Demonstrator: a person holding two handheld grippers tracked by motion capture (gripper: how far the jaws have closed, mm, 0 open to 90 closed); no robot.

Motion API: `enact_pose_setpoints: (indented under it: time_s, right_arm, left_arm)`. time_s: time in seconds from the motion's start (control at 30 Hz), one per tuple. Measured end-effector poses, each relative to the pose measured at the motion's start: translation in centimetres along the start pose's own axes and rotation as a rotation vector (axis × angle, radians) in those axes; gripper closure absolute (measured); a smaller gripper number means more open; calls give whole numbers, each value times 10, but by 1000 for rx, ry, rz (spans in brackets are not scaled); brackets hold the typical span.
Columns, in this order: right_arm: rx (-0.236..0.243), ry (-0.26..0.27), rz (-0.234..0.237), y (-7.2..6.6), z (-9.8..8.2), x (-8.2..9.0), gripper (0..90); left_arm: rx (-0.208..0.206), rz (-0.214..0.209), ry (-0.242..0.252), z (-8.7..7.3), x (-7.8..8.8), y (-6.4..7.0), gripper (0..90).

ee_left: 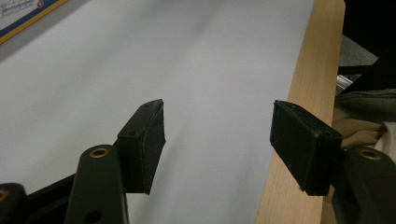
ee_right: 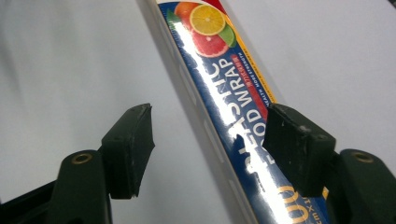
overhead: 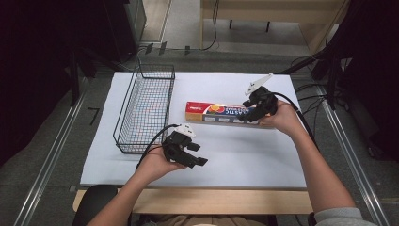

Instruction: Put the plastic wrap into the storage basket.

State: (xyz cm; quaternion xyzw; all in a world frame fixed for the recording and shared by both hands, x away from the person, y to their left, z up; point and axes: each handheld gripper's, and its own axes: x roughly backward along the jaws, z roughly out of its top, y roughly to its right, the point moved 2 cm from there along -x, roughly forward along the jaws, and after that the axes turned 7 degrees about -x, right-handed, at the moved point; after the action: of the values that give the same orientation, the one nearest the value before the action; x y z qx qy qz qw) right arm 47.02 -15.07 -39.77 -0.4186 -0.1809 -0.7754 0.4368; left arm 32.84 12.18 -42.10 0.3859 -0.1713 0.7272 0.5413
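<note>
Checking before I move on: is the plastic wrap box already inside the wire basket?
No: in the high view the plastic wrap box lies on the white table, to the right of the wire basket.

Grey floor, wooden bench behind

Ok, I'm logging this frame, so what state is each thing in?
Plastic wrap box: lying flat on the table, closed, not gripped.
Wire basket: upright, empty.
Left gripper: jaws open, nothing between them.
Right gripper: jaws open, astride the box's near end.
</note>
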Motion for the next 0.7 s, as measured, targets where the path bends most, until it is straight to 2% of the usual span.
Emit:
enact_pose_setpoints:
  time_s: [0.07, 0.17, 0.37, 0.43, 0.47, 0.6, 0.67, 0.7]
  right_arm:
    - [3, -14, -7, 4, 1, -4, 301]
    - [10, -29, -5, 9, 4, -10, 278]
    - [-6, -16, -2, 20, 5, -18, 262]
    - [-9, -15, -1, 27, 3, -22, 247]
    - [-10, -11, 11, 29, 2, -23, 248]
    - [19, 3, 34, 30, 0, -29, 231]
    - [30, -3, 29, 31, 0, -35, 229]
    - [47, -22, 11, 32, -1, -43, 218]
  left_arm:
    - [6, -1, 13, -1, -1, 1, 361]
    - [2, 2, 4, -2, 1, 0, 361]
    - [4, 4, -1, -4, 2, 0, 361]
    - [1, 5, 1, -5, 2, 0, 361]
    - [3, 7, 0, -6, 1, 0, 361]
    - [7, 14, -9, -7, 0, 1, 361]
    - [8, 15, -15, -8, 0, 1, 361]
    - [7, 19, -16, -8, 1, 2, 361]
